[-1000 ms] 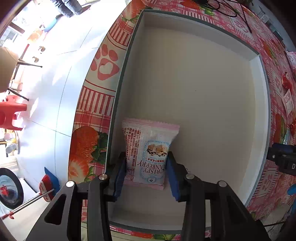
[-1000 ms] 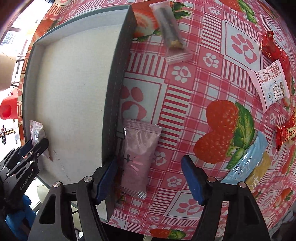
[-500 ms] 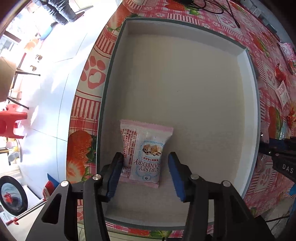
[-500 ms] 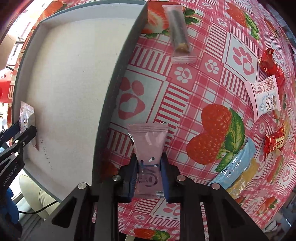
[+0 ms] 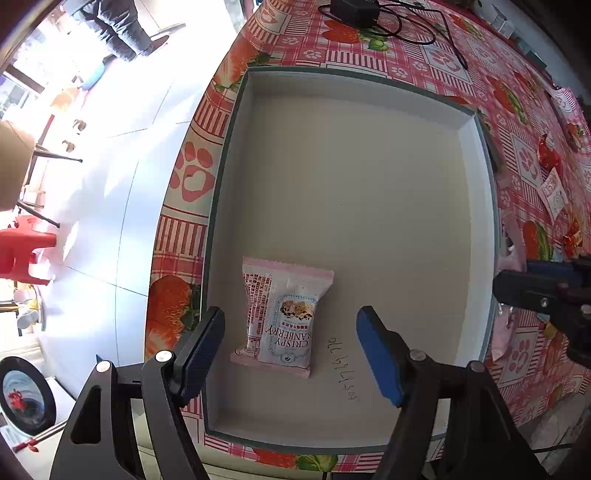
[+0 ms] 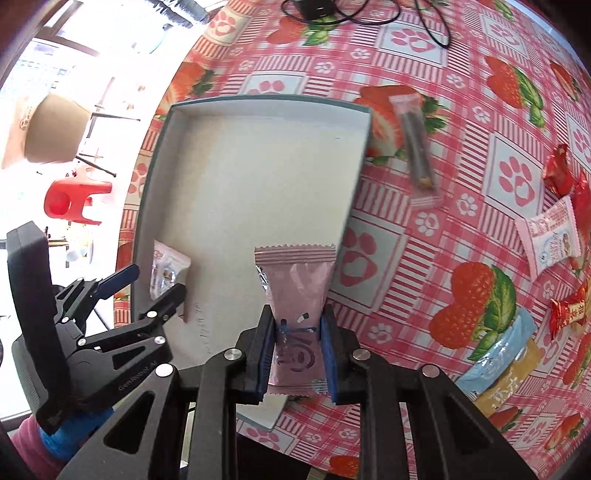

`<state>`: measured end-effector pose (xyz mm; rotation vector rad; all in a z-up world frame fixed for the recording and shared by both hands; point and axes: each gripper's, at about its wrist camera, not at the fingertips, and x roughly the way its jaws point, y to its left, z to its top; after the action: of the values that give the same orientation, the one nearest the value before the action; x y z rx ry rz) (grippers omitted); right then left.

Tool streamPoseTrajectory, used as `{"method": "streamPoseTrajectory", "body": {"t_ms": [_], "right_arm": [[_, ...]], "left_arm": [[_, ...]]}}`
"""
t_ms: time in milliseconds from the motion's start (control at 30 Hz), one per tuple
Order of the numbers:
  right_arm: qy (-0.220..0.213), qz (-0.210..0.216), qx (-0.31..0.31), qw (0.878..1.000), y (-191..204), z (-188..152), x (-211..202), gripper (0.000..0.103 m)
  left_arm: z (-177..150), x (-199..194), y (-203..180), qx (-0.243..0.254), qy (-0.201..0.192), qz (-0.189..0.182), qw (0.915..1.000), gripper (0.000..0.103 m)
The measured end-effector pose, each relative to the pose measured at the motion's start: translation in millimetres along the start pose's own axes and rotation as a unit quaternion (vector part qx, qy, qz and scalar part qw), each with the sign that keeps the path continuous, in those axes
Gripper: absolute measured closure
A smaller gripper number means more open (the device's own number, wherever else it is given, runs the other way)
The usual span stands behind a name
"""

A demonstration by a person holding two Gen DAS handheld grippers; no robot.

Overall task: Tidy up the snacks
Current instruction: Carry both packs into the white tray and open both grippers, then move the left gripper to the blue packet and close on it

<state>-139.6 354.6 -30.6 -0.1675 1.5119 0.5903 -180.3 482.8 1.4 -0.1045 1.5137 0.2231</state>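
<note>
A shallow grey box [image 5: 476, 236] lies on the strawberry tablecloth; it also shows in the right wrist view [image 6: 155, 177]. A pink and white cranberry snack packet [image 5: 284, 317] lies flat in its near left corner, also visible in the right wrist view [image 6: 166, 269]. My left gripper [image 5: 290, 343] is open, its jaws wide on either side of the packet and not touching it. My right gripper [image 6: 297, 347] is shut on a plain pink snack packet [image 6: 295, 291], held up over the box's right wall.
Loose snacks lie on the cloth right of the box: a dark bar in clear wrap [image 6: 417, 147], a white cranberry packet [image 6: 550, 236], red candies [image 6: 561, 170], a blue packet [image 6: 498, 350]. A black cable and adapter [image 5: 373, 18] lie behind the box. The table edge runs along the left.
My left gripper opened wide, let go of the cranberry packet in the box and drew back. My right gripper closed on the pink packet and lifted it toward the box.
</note>
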Motion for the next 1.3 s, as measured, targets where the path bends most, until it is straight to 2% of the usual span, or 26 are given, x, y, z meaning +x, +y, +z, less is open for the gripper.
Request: {"method": "streamPoseTrajectory", "body": {"t_ms": [100,167,233,267,300,333,367,533,833,1100,1300], "right_arm": [[0.018,0.011,-0.012,1.000,35.5,-0.5,11.4,0.078],[0.028,0.015,-0.015,0.999,41.6,2.8,20.6,0.078],[0.036,0.009,-0.016,0.999,44.7,5.4,27.3,0.071],[0.039,0.007,-0.013,0.999,43.5,5.3,28.7,0.045],[0.039,0.005,-0.011,0.999,42.7,4.9,29.8,0.015],[0.034,-0.001,-0.008,0.999,40.4,4.4,27.7,0.007],[0.029,-0.008,-0.006,1.000,38.1,4.4,27.1,0.004],[0.041,-0.033,0.036,0.998,8.9,2.1,28.0,0.004],[0.032,-0.055,0.132,0.989,-70.0,-16.8,14.2,0.004],[0.011,-0.064,0.234,0.970,-150.1,-49.1,-5.9,0.004],[-0.003,-0.059,0.306,0.950,-205.1,-70.8,-17.9,0.004]], "left_arm": [[-6.5,0.8,24.4,-0.021,-0.004,-0.026,0.9994,0.024],[-7.2,1.7,34.3,-0.036,-0.001,-0.038,0.9986,0.024],[-8.0,1.3,42.0,-0.046,0.001,-0.046,0.9979,0.024],[-8.6,1.0,46.0,-0.050,0.003,-0.047,0.9976,0.024],[-8.6,0.4,47.9,-0.054,0.004,-0.045,0.9975,0.024],[-8.6,0.1,49.3,-0.054,0.006,-0.041,0.9977,0.024],[-8.3,0.1,50.0,-0.053,0.006,-0.036,0.9979,0.024],[-3.6,-3.4,35.9,-0.028,0.009,-0.020,0.9994,0.024],[18.2,-22.4,-35.3,0.038,-0.001,-0.034,0.9987,0.024],[36.8,-27.2,-92.2,0.104,-0.008,-0.058,0.9928,0.024],[32.3,-22.4,-148.1,0.166,0.001,-0.063,0.9841,0.024]]}}
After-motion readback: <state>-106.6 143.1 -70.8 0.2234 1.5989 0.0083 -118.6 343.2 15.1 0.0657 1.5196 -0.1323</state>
